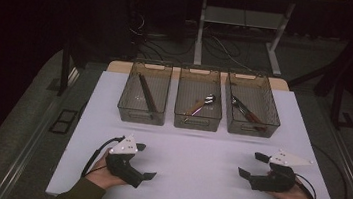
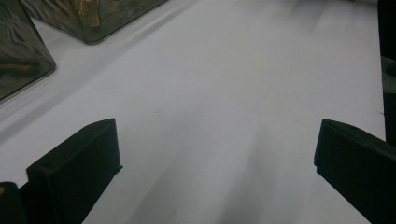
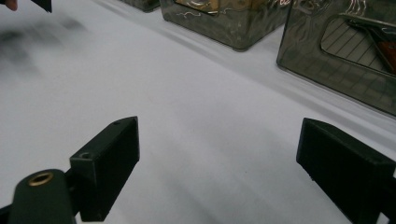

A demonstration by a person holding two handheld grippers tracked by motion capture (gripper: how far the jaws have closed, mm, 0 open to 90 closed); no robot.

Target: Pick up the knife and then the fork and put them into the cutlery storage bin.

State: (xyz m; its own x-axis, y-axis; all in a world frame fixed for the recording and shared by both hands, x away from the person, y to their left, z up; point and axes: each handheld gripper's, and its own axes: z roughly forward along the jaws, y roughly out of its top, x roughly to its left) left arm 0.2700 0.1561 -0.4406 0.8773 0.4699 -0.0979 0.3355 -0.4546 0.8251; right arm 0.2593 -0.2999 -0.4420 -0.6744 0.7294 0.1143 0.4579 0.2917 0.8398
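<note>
Left hand-held gripper point(image 1: 148, 161) jaws wide apart, empty, right hand-held gripper point(image 1: 250, 164) likewise, over white table point(image 1: 198, 152)

The left gripper point(image 1: 146, 160) rests low near the person's side, its jaws spread wide and pointing inward to the right. The right gripper point(image 1: 251, 164) mirrors it, jaws wide apart and pointing left, each held in a hand.

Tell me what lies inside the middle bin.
The middle bin holds a utensil with a shiny metal end and a wooden-looking handle, lying diagonally. The tinted near wall hides the floor just behind it, so anything there stays unseen.
</note>
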